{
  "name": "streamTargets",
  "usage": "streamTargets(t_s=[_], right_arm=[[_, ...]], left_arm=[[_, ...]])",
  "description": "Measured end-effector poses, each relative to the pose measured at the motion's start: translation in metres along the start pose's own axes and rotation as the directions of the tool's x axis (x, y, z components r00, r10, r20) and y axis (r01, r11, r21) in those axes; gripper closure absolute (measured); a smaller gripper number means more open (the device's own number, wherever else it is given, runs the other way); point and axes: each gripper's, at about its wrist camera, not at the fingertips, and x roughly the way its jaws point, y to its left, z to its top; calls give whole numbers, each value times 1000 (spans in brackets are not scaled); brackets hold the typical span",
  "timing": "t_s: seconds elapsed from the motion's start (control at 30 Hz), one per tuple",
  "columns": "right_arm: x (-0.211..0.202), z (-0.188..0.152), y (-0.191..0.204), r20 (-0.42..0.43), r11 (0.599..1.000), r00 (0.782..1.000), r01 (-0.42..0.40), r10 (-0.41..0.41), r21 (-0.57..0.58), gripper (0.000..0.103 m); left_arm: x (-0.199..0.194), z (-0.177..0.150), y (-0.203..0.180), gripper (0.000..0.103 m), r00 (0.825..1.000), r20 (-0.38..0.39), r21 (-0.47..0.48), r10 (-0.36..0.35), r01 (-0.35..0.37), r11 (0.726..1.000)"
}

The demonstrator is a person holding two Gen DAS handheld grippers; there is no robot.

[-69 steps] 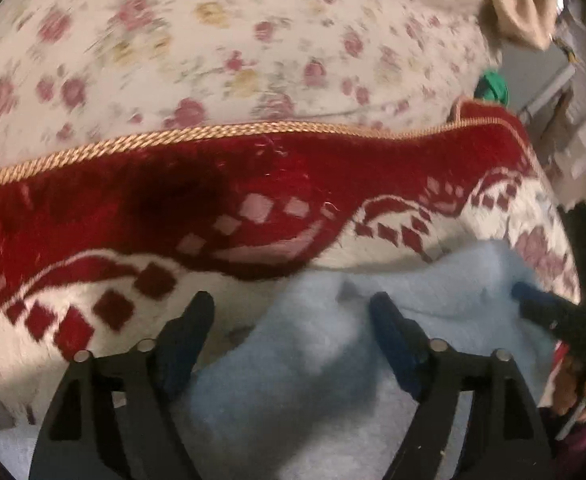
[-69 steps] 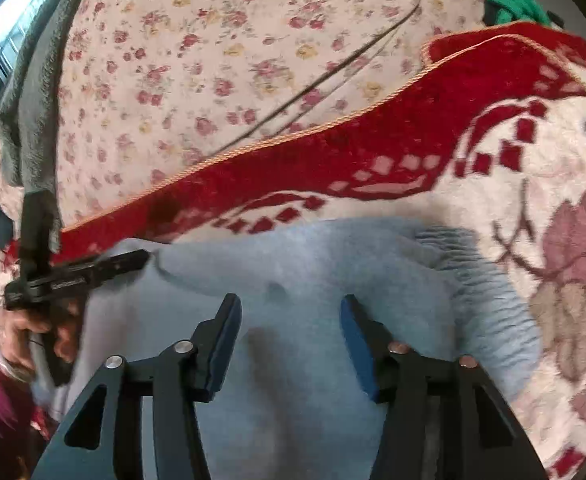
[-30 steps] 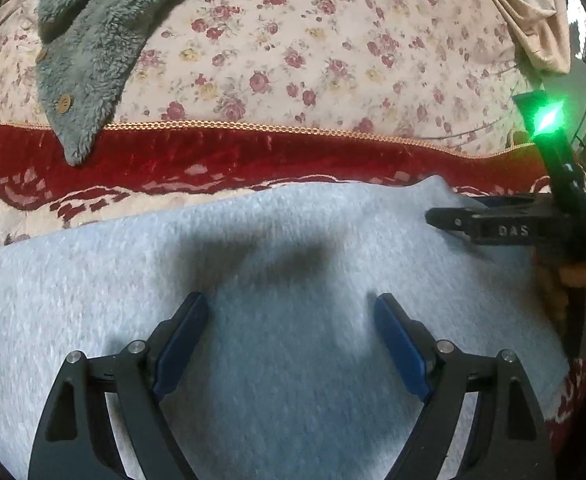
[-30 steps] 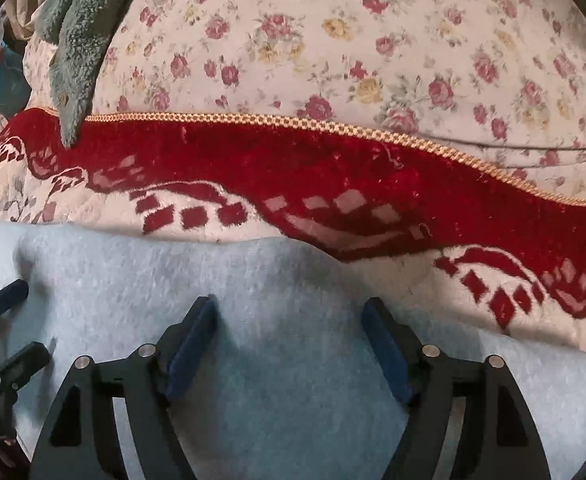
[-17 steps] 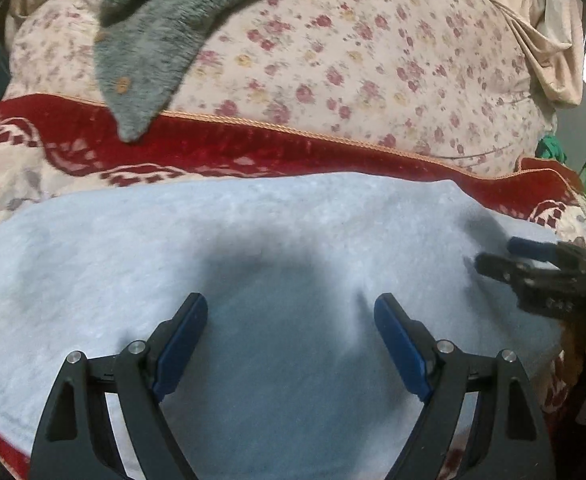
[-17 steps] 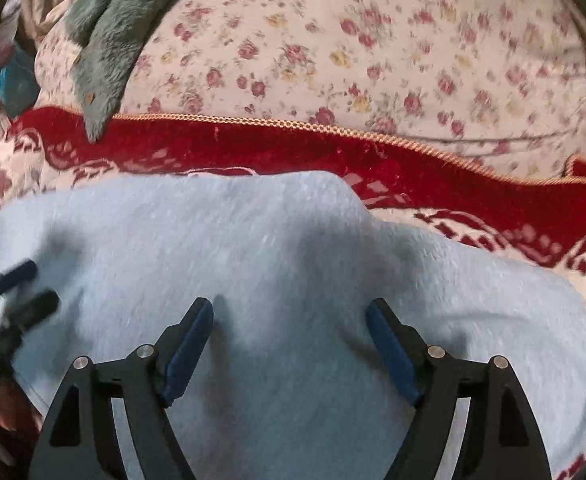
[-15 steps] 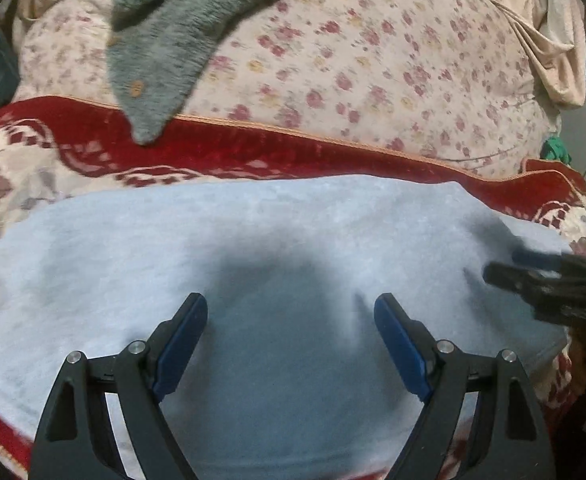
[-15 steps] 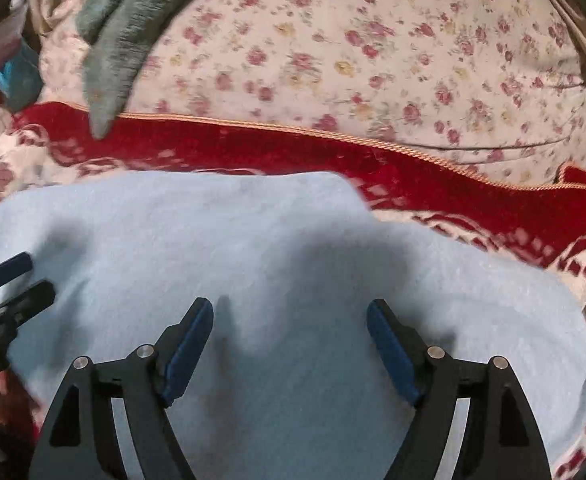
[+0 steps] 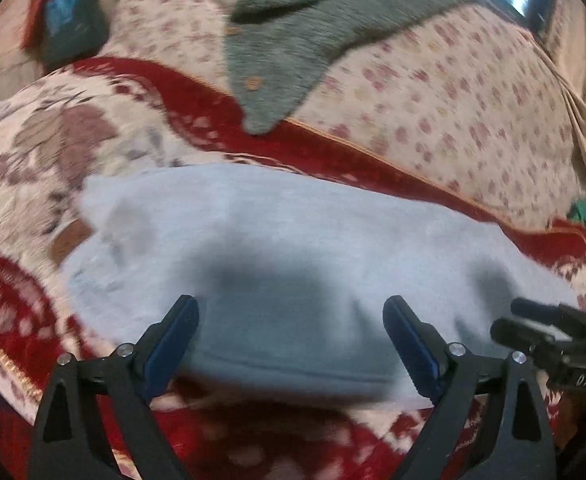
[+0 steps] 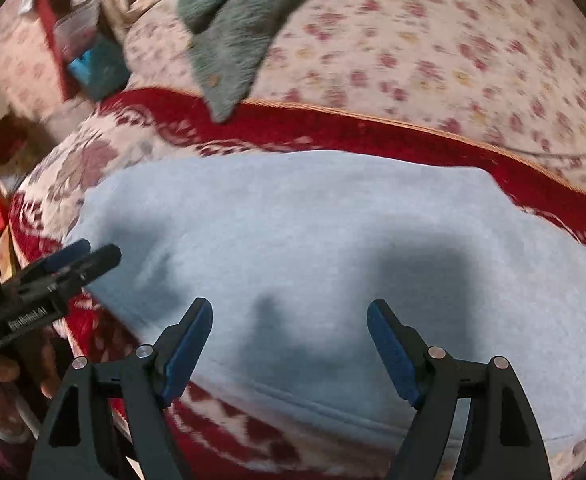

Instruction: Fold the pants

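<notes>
Light-blue pants [image 9: 293, 248] folded flat on red patterned blanket [image 9: 33, 312]. Left gripper [image 9: 291, 330] and right gripper [image 10: 289, 330] above them, fingers spread (nothing pinched).

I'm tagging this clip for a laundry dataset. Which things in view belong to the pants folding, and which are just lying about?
Part of the job:
light blue pants
left gripper, open
right gripper, open

Just lying about:
grey fleece garment with buttons
red patterned blanket, under the pants
floral bedsheet
green item at the bed's edge
</notes>
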Motion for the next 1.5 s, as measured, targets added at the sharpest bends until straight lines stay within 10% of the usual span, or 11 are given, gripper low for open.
streamTargets(t_s=[0.5, 0.93, 1.27, 1.5], right_arm=[[45, 51, 66, -75, 963, 992, -119, 104, -240, 19], [123, 143, 171, -173, 781, 965, -263, 199, -566, 19], [219, 167, 208, -449, 646, 869, -466, 207, -604, 14], [254, 164, 214, -594, 629, 761, -600, 260, -494, 19]], left_arm=[[-21, -20, 75, 10, 999, -22, -202, 29, -33, 979], [3, -28, 121, 8, 1000, -27, -377, 8, -18, 926], [28, -19, 127, 0, 999, -14, -404, -37, 28, 914], [40, -15, 117, 0, 999, 10, -365, 46, -40, 930]])
